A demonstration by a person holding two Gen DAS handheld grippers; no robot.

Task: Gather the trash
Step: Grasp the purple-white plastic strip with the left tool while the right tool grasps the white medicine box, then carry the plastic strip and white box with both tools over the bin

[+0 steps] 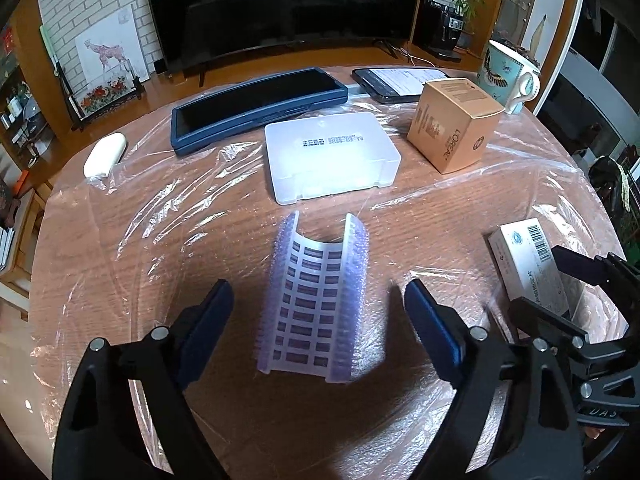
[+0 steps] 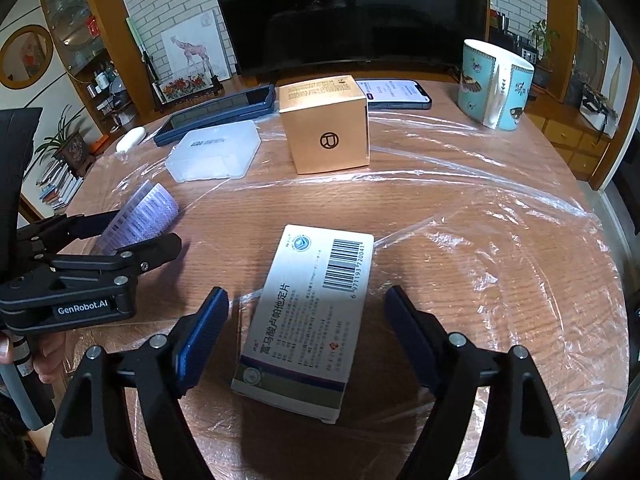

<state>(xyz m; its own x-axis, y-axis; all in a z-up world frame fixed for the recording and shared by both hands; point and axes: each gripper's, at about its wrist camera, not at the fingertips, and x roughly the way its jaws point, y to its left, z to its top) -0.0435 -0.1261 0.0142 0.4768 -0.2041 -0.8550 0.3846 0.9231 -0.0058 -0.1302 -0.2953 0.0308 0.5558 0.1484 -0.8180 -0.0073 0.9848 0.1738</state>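
On the plastic-covered counter (image 1: 120, 248) a frosted plastic case (image 1: 330, 156) lies shut, its contents hidden, and a gold carton (image 2: 326, 120) stands closed beside a mug (image 2: 496, 84) whose inside cannot be seen. The left gripper (image 1: 318, 316) has its jaws spread wide around a curved purple pill strip (image 1: 316, 300) – it lies between them, touching neither. The right gripper (image 2: 308, 328) is likewise open, straddling a white medicine box (image 2: 308, 320) lying flat on the counter.
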